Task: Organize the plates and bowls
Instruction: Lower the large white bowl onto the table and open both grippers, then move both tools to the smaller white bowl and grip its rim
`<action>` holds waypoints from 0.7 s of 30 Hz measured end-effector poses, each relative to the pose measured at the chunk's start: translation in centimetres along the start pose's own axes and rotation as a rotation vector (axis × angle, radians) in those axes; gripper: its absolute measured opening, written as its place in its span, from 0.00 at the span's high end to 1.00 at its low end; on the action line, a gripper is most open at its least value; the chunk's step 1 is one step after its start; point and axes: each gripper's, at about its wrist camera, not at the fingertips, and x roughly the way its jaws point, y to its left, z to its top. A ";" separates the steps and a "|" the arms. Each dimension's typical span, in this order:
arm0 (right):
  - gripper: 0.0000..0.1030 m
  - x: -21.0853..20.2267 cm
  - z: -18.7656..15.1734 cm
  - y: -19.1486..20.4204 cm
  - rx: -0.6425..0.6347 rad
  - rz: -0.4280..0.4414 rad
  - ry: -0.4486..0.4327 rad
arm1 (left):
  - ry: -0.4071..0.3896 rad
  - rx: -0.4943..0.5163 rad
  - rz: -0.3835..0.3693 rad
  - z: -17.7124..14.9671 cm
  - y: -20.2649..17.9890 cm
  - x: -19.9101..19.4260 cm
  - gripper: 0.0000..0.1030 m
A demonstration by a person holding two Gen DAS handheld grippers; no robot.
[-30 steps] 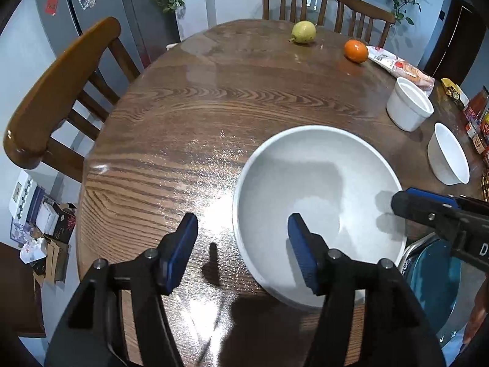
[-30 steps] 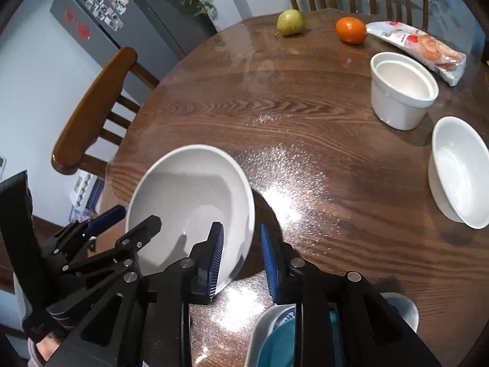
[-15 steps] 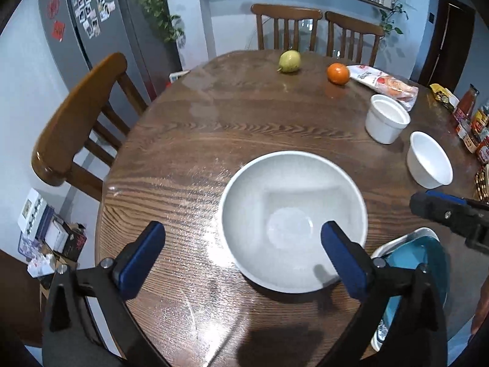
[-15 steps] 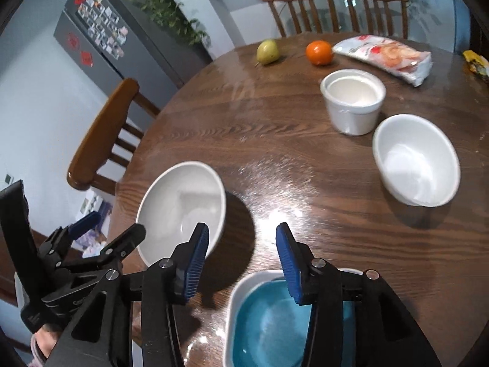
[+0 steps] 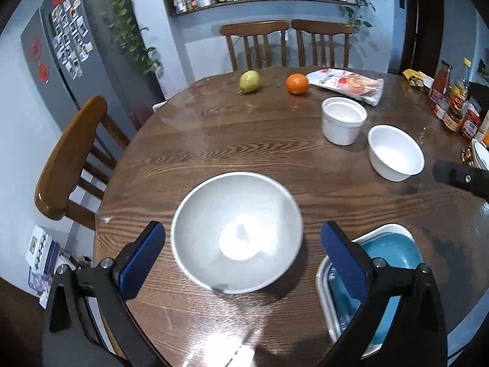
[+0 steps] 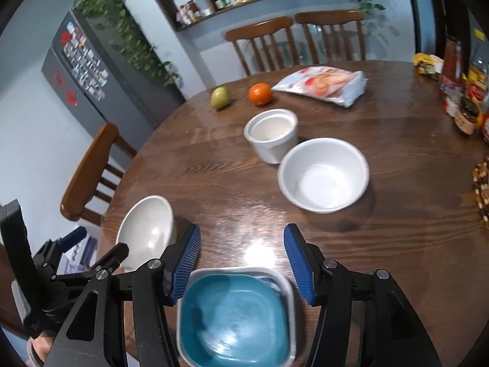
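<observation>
The left tongs (image 5: 243,244) stand wide open above the wooden bench (image 5: 232,140), gripping nothing. A large grey bowl (image 5: 237,232) sits on the bench directly ahead of them, framed between the two blue pads without touching either. Just to the right of the left tongs' right pad lies a square blue dish (image 5: 388,257) with a white rim, partly hidden behind that finger.

The right tongs (image 6: 241,252) are also spread open and empty. The square blue dish (image 6: 235,318) rests beneath and between their fingers, close to the camera and blurred. The large grey bowl (image 6: 146,229) lies to the left of the right tongs, just beyond the left pad. Ahead and slightly right sits a white bowl (image 6: 324,174), and just beyond it, touching or nearly so, a white ramekin (image 6: 272,134). Farther ahead lie a pear (image 6: 220,98), an orange (image 6: 259,94) and a snack packet (image 6: 324,85).
</observation>
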 end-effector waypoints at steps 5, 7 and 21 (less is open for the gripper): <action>0.44 -1.6 0.2 -2.2 0.018 -0.028 -0.025 | -0.020 0.027 -0.012 0.6 -2.2 -0.4 0.01; 0.44 -2.2 0.3 -3.1 0.020 -0.041 -0.036 | -0.023 0.043 -0.018 0.9 -3.2 -0.4 0.01; 0.44 -4.6 1.5 -8.3 0.034 -0.107 -0.058 | 0.057 0.047 -0.163 2.7 -8.2 1.7 0.01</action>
